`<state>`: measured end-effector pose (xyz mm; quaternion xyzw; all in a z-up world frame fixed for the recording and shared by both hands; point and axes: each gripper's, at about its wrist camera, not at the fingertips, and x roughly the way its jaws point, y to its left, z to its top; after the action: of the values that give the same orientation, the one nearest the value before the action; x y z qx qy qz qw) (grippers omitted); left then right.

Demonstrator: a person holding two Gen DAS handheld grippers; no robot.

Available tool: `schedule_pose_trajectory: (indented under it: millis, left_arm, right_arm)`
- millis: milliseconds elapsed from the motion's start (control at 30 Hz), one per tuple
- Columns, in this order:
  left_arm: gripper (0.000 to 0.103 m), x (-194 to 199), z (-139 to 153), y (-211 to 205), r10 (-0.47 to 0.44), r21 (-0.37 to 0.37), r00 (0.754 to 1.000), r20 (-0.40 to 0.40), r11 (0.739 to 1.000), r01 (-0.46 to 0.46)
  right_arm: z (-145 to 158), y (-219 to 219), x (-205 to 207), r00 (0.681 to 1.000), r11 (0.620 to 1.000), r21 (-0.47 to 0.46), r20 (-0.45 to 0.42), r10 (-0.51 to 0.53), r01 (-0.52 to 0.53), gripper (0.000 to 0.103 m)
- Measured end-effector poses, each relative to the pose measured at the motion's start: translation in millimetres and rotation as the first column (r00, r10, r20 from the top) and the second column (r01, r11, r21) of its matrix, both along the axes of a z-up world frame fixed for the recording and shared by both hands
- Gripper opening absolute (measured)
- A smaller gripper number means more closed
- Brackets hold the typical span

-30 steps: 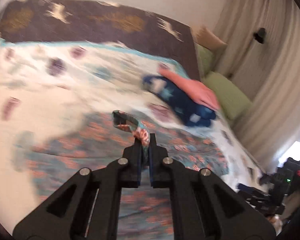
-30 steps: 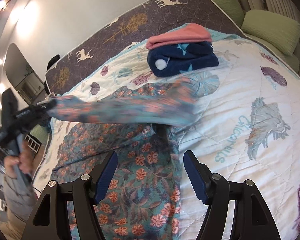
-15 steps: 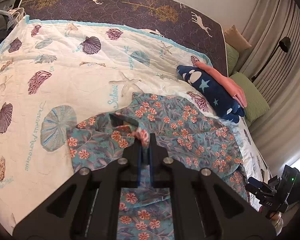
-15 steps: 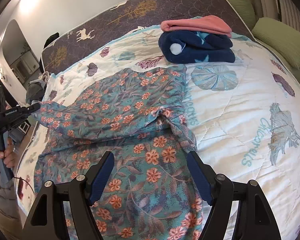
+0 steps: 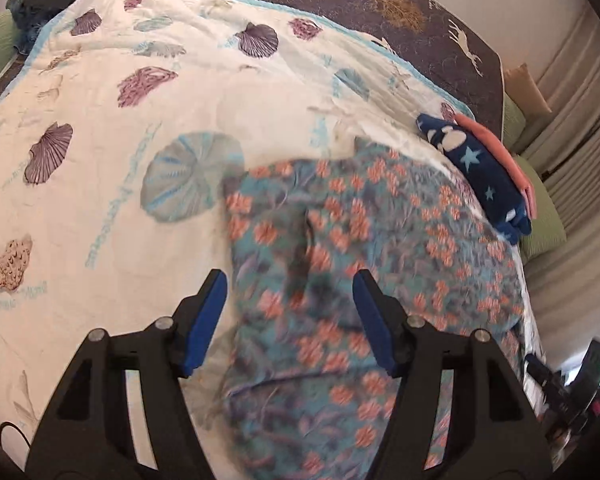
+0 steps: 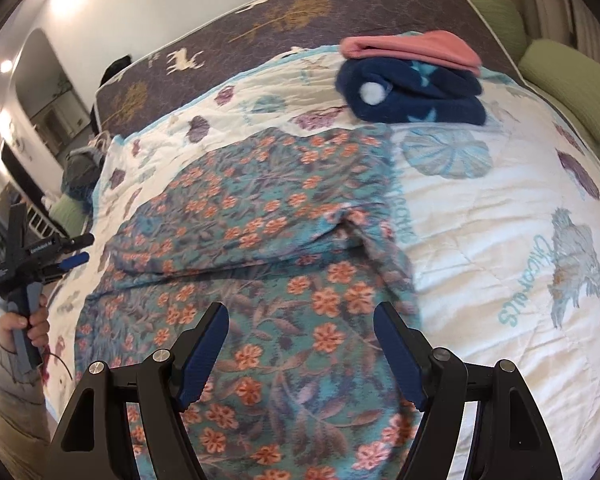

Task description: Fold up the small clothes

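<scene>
A teal garment with orange flowers [image 6: 268,216] lies on the bed, its upper part folded down over the lower part; it also shows blurred in the left wrist view [image 5: 340,240]. My left gripper [image 5: 290,296] is open and empty just above the garment's left side. It also shows at the far left of the right wrist view [image 6: 74,254], held in a hand. My right gripper [image 6: 300,336] is open and empty above the garment's lower part.
A white quilt with seashell prints [image 5: 100,152] covers the bed. A folded navy star garment [image 6: 412,92] with a folded pink one [image 6: 412,48] on top lies at the far side. Green cushions [image 6: 564,76] line the right edge. A dark patterned mattress [image 6: 300,12] stands behind.
My left gripper has opened and let go of the floral garment's edge, which now lies folded over. The right gripper has stayed open and moved slightly.
</scene>
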<state>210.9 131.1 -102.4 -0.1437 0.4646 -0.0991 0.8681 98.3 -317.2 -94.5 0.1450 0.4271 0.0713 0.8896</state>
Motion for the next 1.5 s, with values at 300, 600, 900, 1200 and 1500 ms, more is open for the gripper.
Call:
schedule_pose_trajectory:
  millis: [300,600,900,1200,1500]
  left_arm:
    - [0.045,13,-33,-41,-0.153,0.102,0.986,-0.060,0.982,0.158]
    - [0.007,-4,7,-12,-0.052,-0.156,0.997,0.055,0.986,0.060]
    - [0.009,-34,-19,21,-0.012,-0.074,0.999,-0.036,0.997,0.009]
    - [0.062,-12,-15,-5,-0.024,-0.029,1.000,0.000,0.999,0.024]
    - [0.017,-65,-21,-12,-0.047,0.006,0.999,0.011,0.999,0.047]
  right_arm:
    - [0,26,4,0.998,0.998,0.008,0.001,0.063,-0.063,0.077]
    - [-1,16,-3,1.000,1.000,-0.001,-0.016,0.025,-0.025,0.077]
    - [-6,13,-7,1.000,0.999,0.048,-0.026,0.012,-0.011,0.077]
    - [0,7,-11,1.000,0.999,0.031,-0.020,-0.020,0.021,0.077]
    - [-17,-23,-25,0.992,0.995,0.020,-0.085,-0.092,0.094,0.077]
